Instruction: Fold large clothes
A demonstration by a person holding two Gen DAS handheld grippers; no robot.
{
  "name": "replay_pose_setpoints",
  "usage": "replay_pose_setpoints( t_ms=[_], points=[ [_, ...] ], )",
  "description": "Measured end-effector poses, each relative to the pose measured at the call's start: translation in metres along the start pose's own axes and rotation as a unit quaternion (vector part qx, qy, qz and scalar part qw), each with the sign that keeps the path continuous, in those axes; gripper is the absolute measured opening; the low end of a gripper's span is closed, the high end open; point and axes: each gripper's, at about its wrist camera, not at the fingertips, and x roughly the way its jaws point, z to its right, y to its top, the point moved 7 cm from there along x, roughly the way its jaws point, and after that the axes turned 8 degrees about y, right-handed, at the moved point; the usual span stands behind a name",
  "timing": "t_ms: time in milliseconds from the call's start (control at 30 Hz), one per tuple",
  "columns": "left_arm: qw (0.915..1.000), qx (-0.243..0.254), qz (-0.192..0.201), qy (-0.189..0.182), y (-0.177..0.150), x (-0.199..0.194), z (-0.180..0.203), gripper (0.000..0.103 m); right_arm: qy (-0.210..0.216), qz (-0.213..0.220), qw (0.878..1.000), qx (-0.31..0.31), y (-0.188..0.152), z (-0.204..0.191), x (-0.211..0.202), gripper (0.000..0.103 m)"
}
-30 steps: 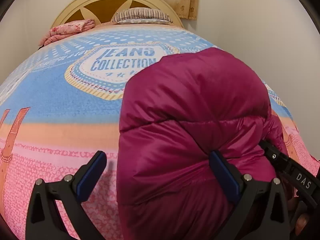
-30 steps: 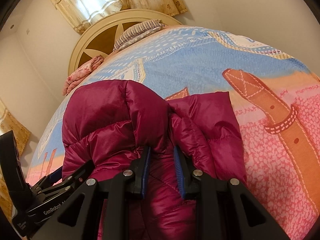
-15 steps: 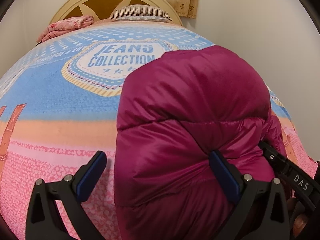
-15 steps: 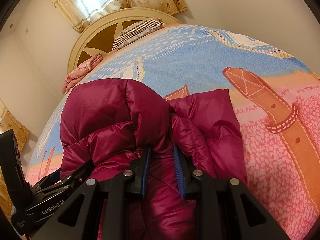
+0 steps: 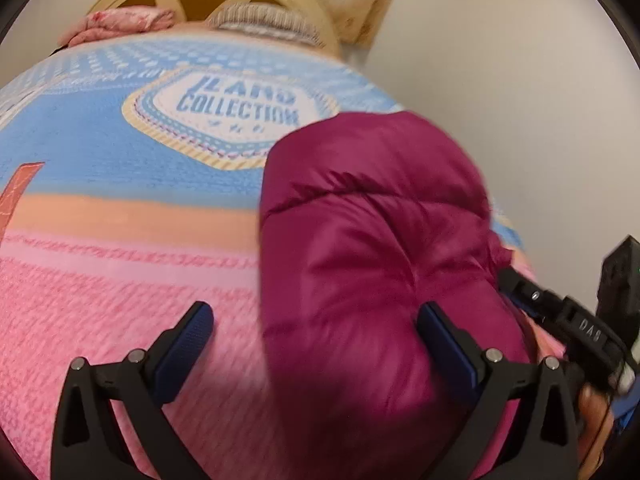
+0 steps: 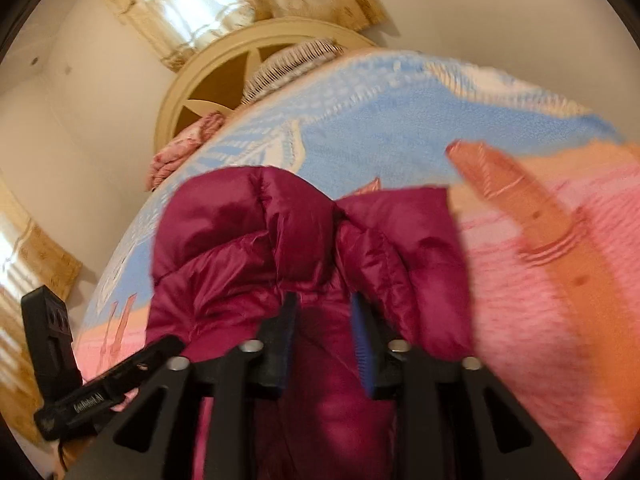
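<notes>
A magenta puffer jacket (image 5: 372, 240) lies bunched and folded on the bed, right of centre in the left wrist view and at centre in the right wrist view (image 6: 256, 248). My left gripper (image 5: 316, 332) is open, its left finger over the pink blanket and its right finger against the jacket. My right gripper (image 6: 322, 332) is shut on a fold of the jacket between its blue pads. Each gripper shows at the edge of the other's view. Both views are motion-blurred.
The bed carries a blue, orange and pink blanket (image 5: 120, 208) with a "JEANS COLLECTION" print. A striped pillow (image 5: 260, 20), a folded pink quilt (image 5: 124, 24) and a cream headboard (image 6: 200, 80) are at the far end. A wall (image 5: 520, 100) runs along the right.
Both grippers have pulled back and the views have blurred; the jacket looks smaller and farther off. The left gripper stays open and the right stays clamped on the jacket.
</notes>
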Motion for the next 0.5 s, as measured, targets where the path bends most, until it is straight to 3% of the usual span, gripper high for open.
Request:
replay_pose_setpoints(
  t_ms=[33,67,200,267,300,333,400,500],
  points=[
    [0.9999,-0.002,0.001,-0.010,-0.005,-0.005,-0.002,0.103,-0.010,0.002,1.000,-0.010,-0.001,0.000,-0.008,0.082],
    [0.9998,-0.005,0.000,-0.021,-0.007,-0.007,-0.002,0.103,-0.028,0.004,1.000,-0.014,-0.002,0.003,-0.016,0.089],
    [0.9970,-0.033,-0.011,-0.070,-0.019,-0.008,0.003,0.103,-0.010,-0.027,0.999,0.029,-0.010,0.024,-0.017,0.091],
    [0.9947,-0.043,-0.017,-0.092,-0.019,-0.004,0.008,0.103,0.026,-0.034,0.998,0.042,-0.012,0.024,-0.012,0.084],
    [0.9937,-0.046,-0.021,-0.100,-0.020,-0.001,0.010,0.103,0.039,-0.040,0.998,0.037,-0.014,0.021,-0.010,0.069],
    [0.9917,-0.050,-0.028,-0.115,-0.023,0.001,0.013,0.101,0.042,-0.047,0.998,0.030,-0.016,0.017,-0.006,0.063],
    [0.9881,-0.055,-0.037,-0.139,-0.024,0.004,0.017,0.088,0.050,-0.062,0.996,0.028,-0.021,0.015,0.001,0.058],
    [0.9896,-0.045,-0.031,-0.133,-0.025,-0.003,0.022,0.074,0.085,-0.066,0.992,0.058,-0.024,0.019,0.001,0.043]
  ],
)
